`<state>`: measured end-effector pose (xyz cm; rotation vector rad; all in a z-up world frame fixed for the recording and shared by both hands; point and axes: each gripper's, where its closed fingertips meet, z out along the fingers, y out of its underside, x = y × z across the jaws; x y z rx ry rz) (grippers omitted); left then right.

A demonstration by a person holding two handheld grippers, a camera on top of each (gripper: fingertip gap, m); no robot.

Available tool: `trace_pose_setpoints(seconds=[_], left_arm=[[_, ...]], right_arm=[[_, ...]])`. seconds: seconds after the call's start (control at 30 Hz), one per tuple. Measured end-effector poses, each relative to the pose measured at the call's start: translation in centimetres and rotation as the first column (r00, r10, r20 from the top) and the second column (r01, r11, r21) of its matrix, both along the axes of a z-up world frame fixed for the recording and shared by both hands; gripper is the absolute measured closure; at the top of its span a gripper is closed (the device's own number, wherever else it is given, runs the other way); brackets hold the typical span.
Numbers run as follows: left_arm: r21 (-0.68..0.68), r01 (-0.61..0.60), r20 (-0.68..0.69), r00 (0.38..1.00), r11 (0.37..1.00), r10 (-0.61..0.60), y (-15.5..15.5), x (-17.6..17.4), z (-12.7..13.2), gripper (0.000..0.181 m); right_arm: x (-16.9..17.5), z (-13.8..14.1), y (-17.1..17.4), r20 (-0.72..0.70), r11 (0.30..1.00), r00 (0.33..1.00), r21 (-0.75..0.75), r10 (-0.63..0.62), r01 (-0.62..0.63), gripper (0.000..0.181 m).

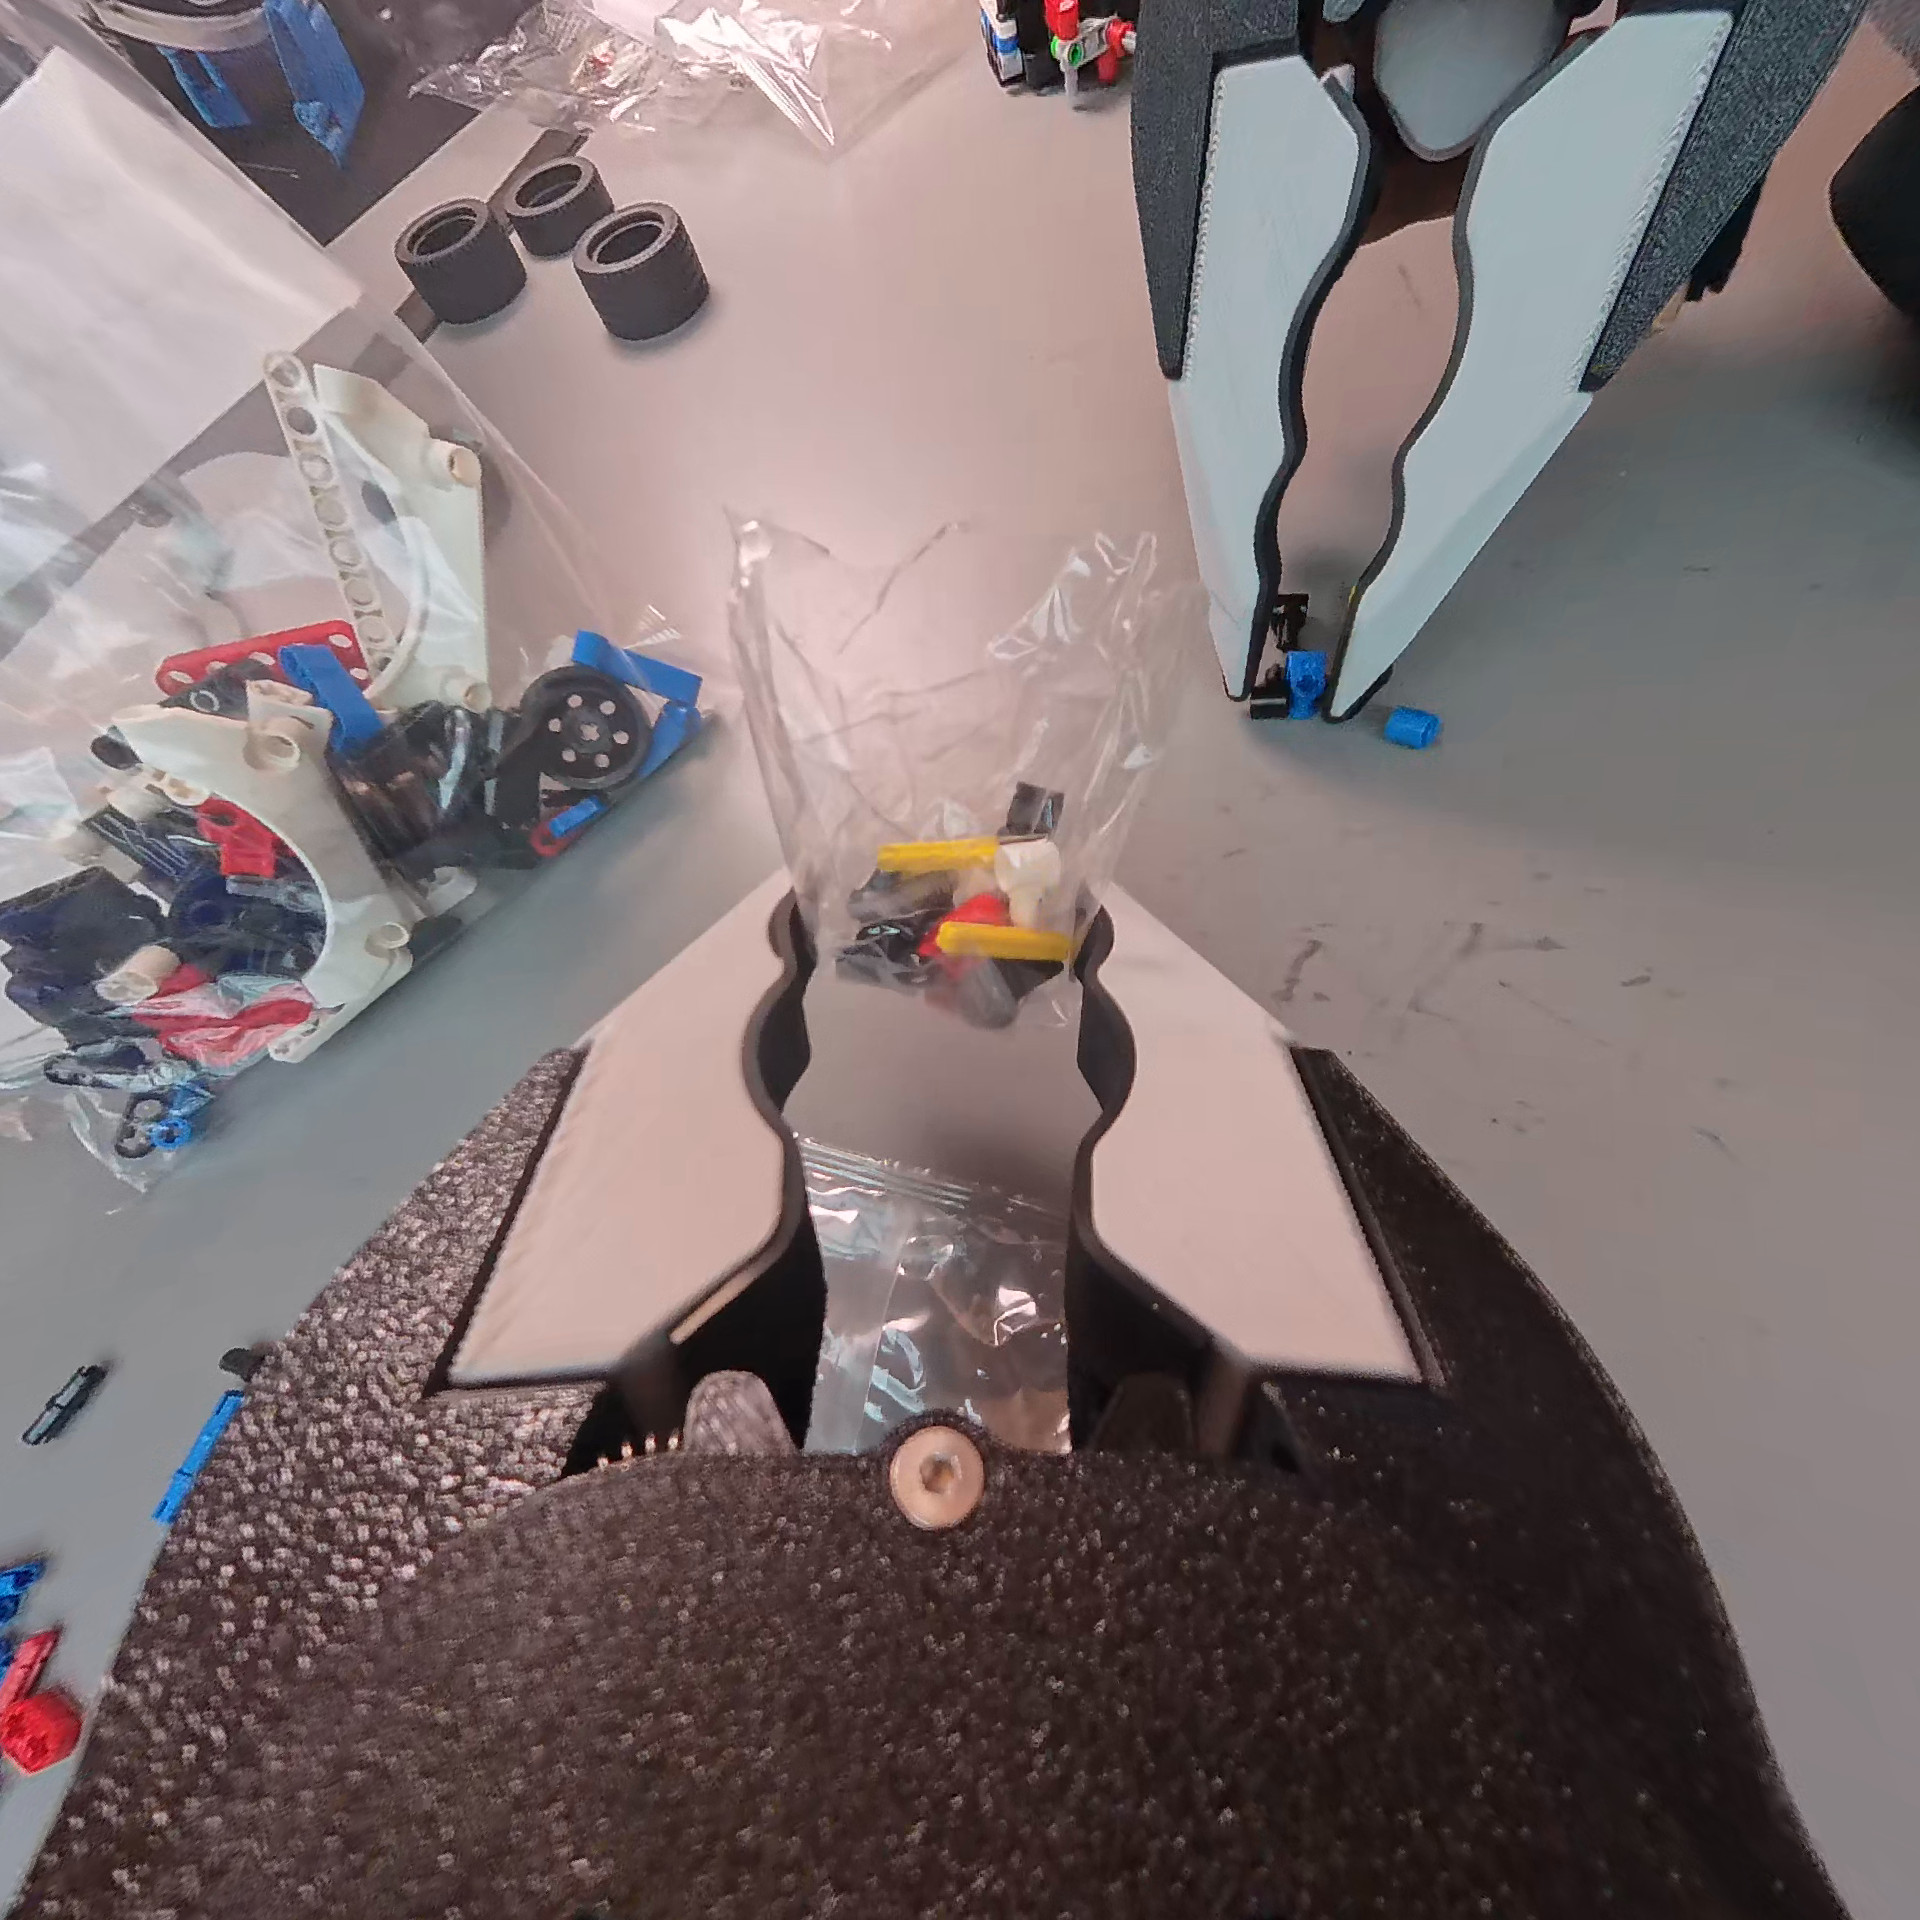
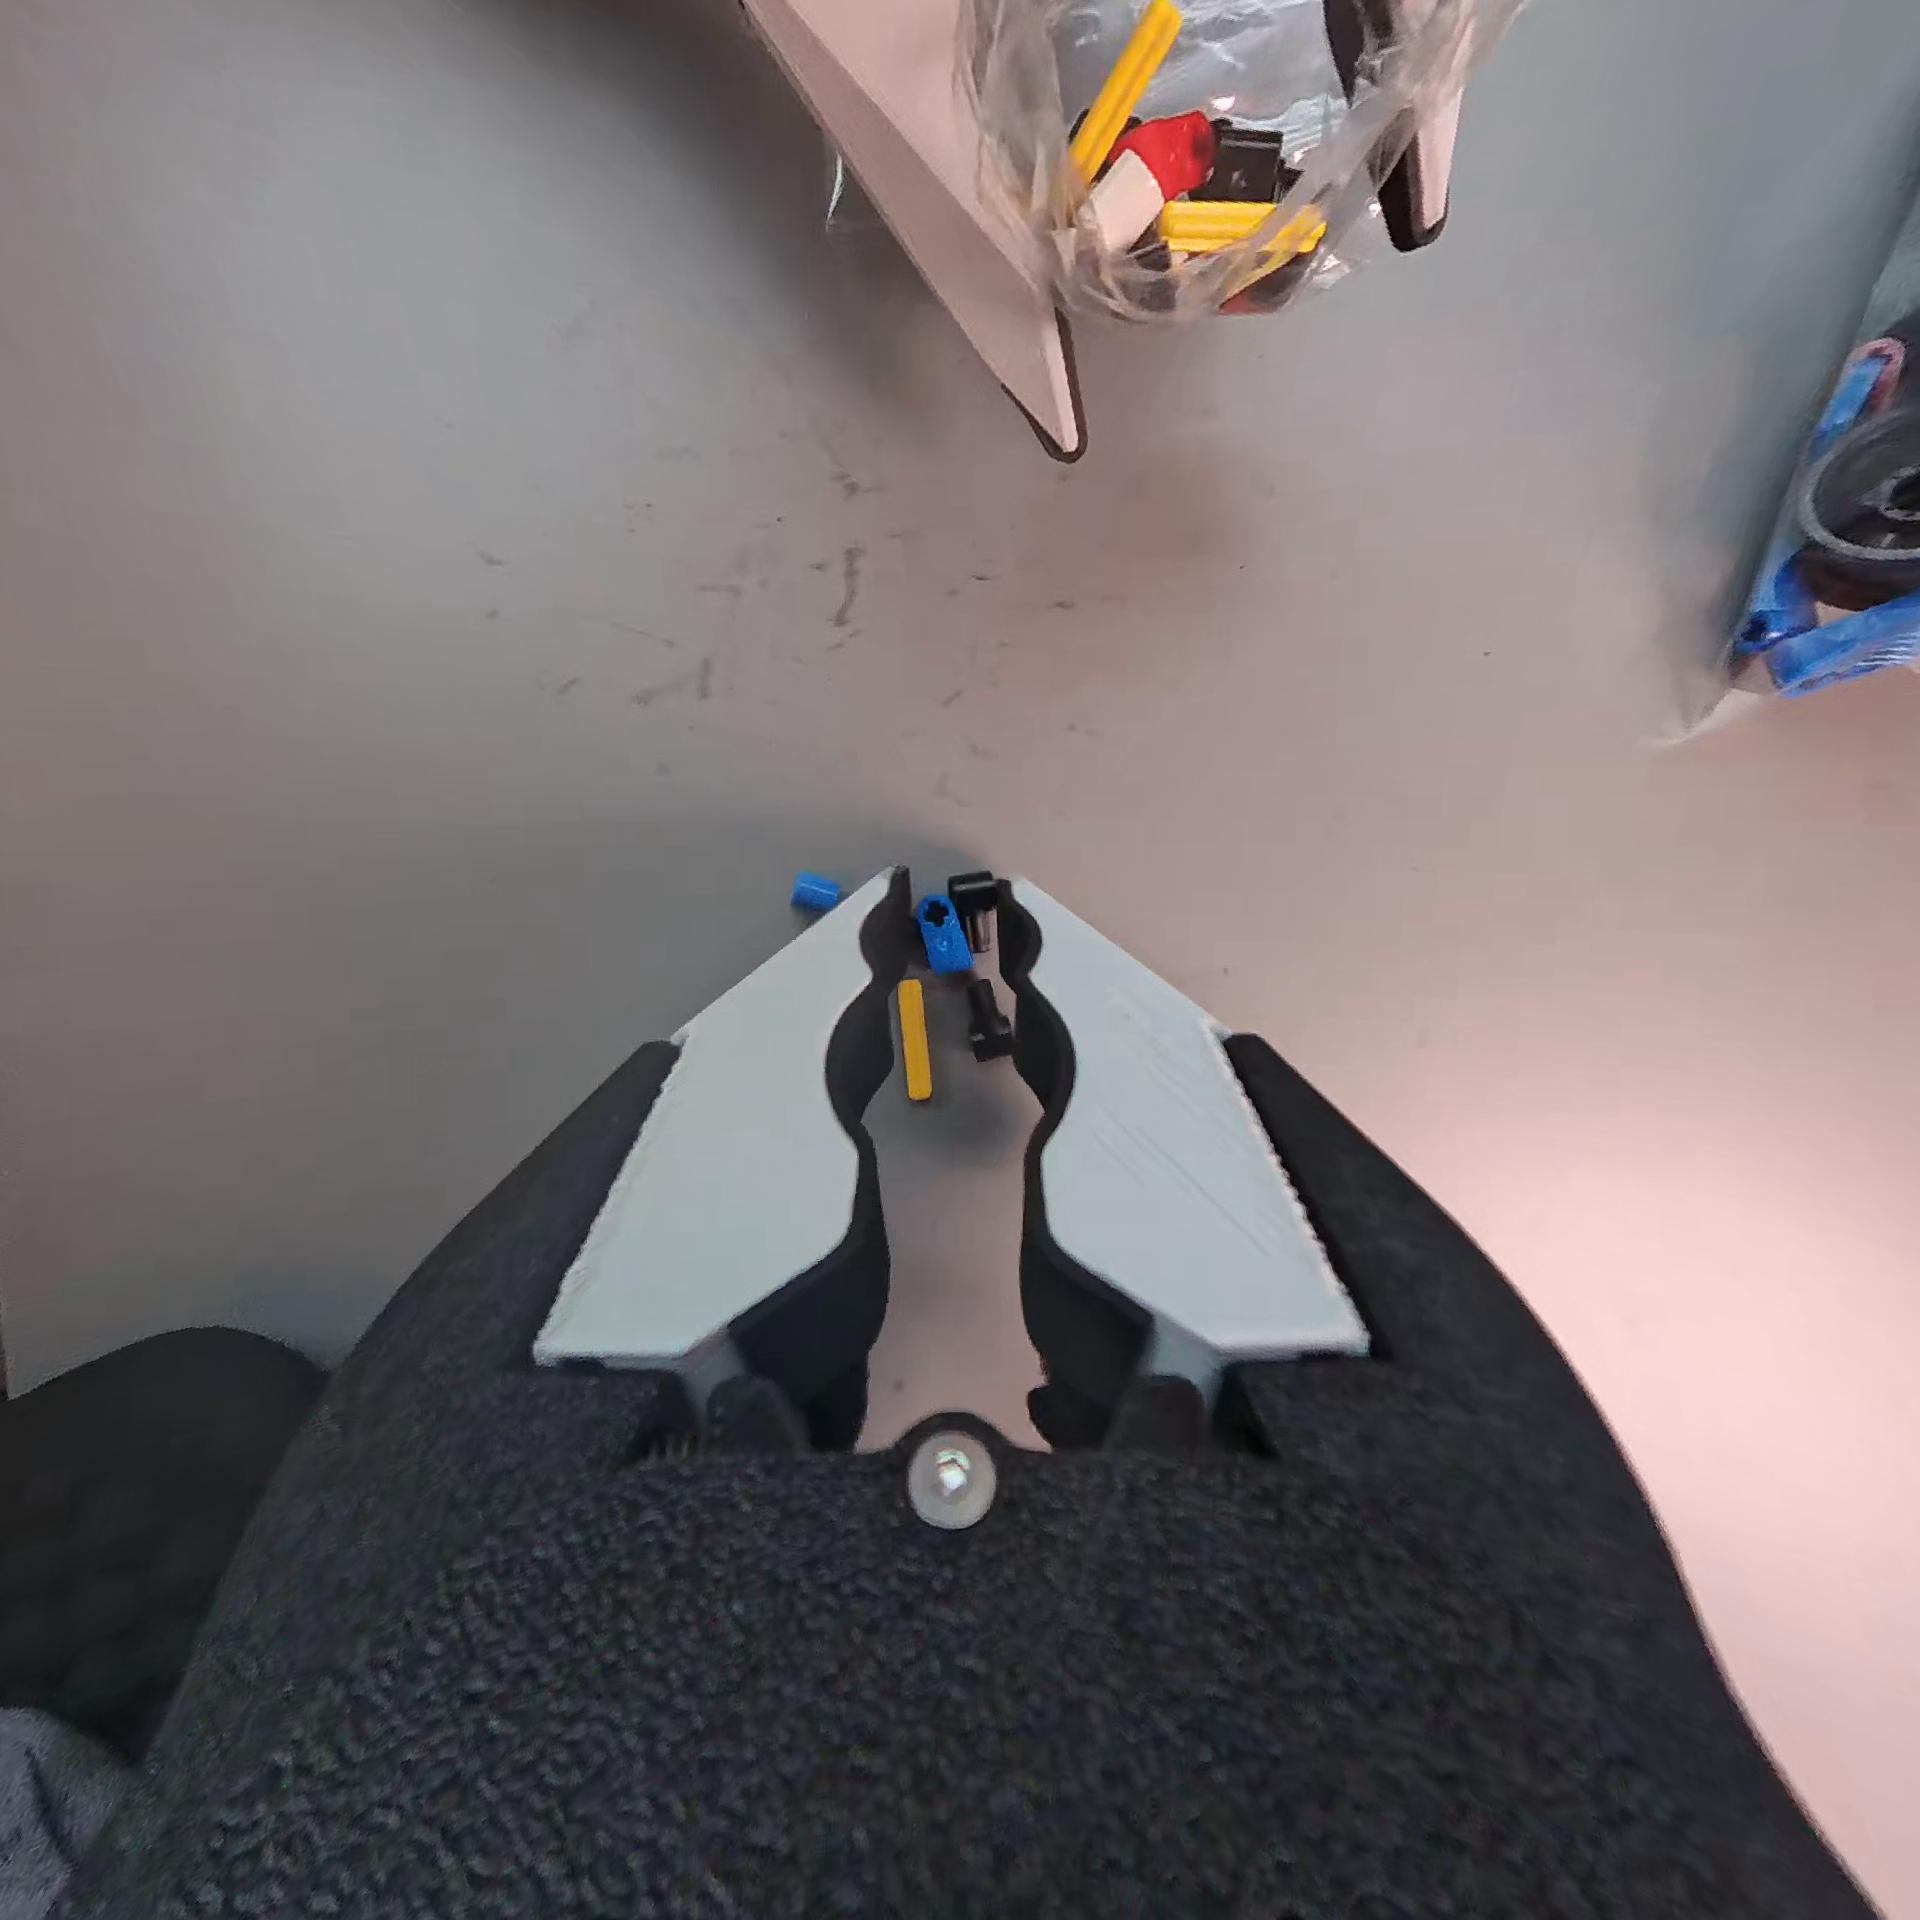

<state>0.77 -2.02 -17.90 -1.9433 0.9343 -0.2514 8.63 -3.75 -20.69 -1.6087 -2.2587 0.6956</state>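
Observation:
My left gripper point(image 1: 945, 920) has its jaws wide apart and presses both sides of a small clear bag point(image 1: 935, 727). The bag stands open-topped on the grey table and holds yellow axles, red, black and white small parts. It also shows in the right wrist view point(image 2: 1205, 187). My right gripper point(image 2: 948, 888) stands tips-down on the table, farther right in the left wrist view point(image 1: 1304, 707). Its jaws are narrow and pinch a blue connector point(image 2: 940, 935) and a black pin point(image 2: 977, 899). A yellow axle point(image 2: 914, 1039) and another black pin point(image 2: 987, 1023) lie between its fingers. A blue bush point(image 2: 816, 891) lies just outside.
A large clear bag of white, blue, red and black parts point(image 1: 260, 831) lies at the left. Three black tyres point(image 1: 551, 239) sit behind it. An empty clear bag point(image 1: 935, 1309) lies under my left gripper. Loose blue and red pieces point(image 1: 31, 1704) lie at the near left.

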Motion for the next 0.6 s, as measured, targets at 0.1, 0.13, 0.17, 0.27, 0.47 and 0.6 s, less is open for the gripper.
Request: trace_pose_setpoints(seconds=[0.1, 0.13, 0.17, 0.27, 0.47, 0.6], left_arm=[[-0.001, 0.002, -0.002, 1.000, 1.000, -0.002, 0.0, 0.0, 0.0, 0.132], [-0.001, 0.002, -0.002, 1.000, 1.000, -0.002, 0.0, 0.0, 0.0, 0.132], [-0.001, 0.002, -0.002, 1.000, 1.000, -0.002, 0.0, 0.0, 0.0, 0.132], [-0.003, 0.003, -0.004, 1.000, 1.000, -0.003, 0.0, 0.0, -0.1, 0.133], [-0.004, 0.008, -0.015, 1.000, 1.000, -0.008, -0.1, 0.1, -0.3, 0.133], [-0.020, 0.017, -0.049, 0.999, 1.000, -0.018, -0.3, 0.2, -0.9, 0.132]], right_arm=[[0.0, -0.2, 0.0, 0.009, 1.000, 1.000, 0.004, 0.001, -0.001, 0.171], [0.0, -0.3, 0.0, 0.012, 1.000, 1.000, 0.012, 0.004, -0.004, 0.171], [0.1, -0.3, 0.0, 0.012, 1.000, 1.000, 0.014, 0.006, -0.006, 0.171], [0.1, -0.3, 0.0, 0.009, 1.000, 1.000, 0.009, 0.004, -0.004, 0.171], [-0.9, 1.0, 0.0, -0.083, 1.000, 0.996, -0.016, 0.007, -0.008, 0.171], [-3.3, 6.9, -1.3, -0.380, 0.994, 0.925, -0.095, 0.009, -0.049, 0.171]])
